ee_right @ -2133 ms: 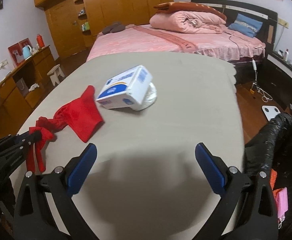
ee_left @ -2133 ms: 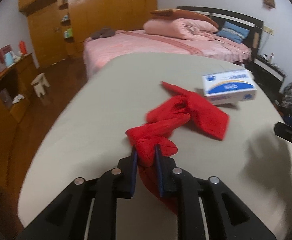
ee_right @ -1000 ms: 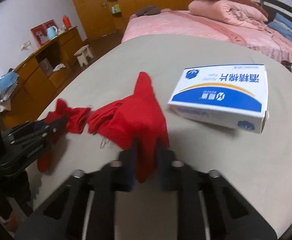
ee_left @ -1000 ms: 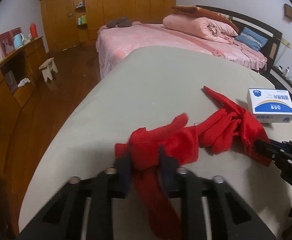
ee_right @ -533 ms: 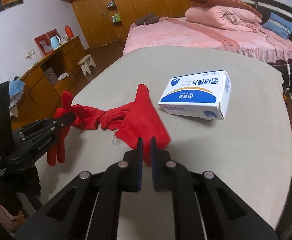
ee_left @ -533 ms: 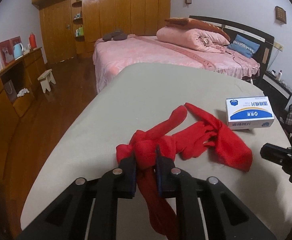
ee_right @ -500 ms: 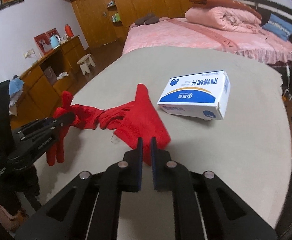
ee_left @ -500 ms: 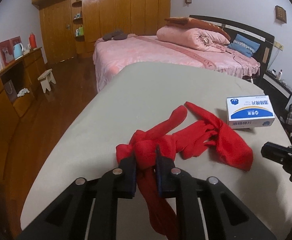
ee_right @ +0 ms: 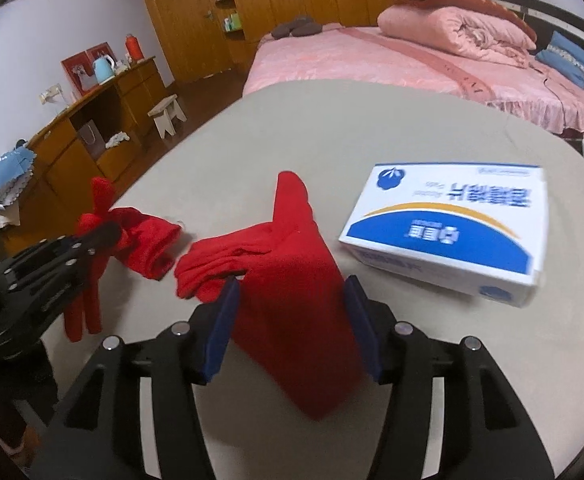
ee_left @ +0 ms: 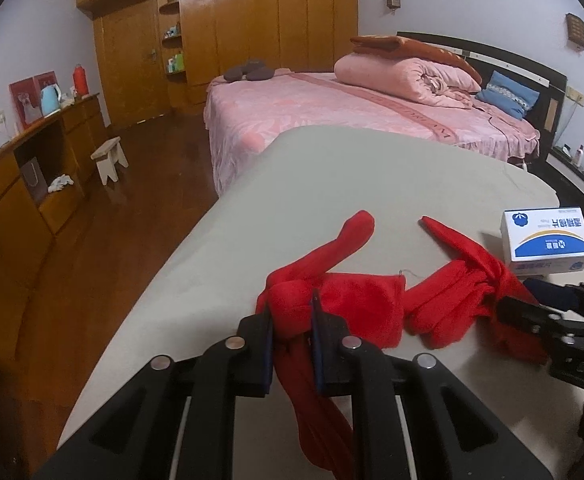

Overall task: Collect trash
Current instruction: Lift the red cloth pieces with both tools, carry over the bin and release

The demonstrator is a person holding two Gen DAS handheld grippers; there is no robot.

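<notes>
Table (ee_left: pixel 331 184) spreads grey ahead of both claws, with a pink bed (ee_left: pixel 371 116) beyond its far edge. Forward and to the right of the right claw (ee_right: pixel 292 312) sits a blue and white box (ee_right: pixel 447 232), flat on the cloth. That claw's fingers stand apart, one on each side of a red glove (ee_right: pixel 288 264) lying between them; whether the pads touch it cannot be told. The left claw (ee_left: pixel 292 336) is clamped tight on a second red glove (ee_left: pixel 331 300), bunched between its pads, the cuff hanging down below them.
</notes>
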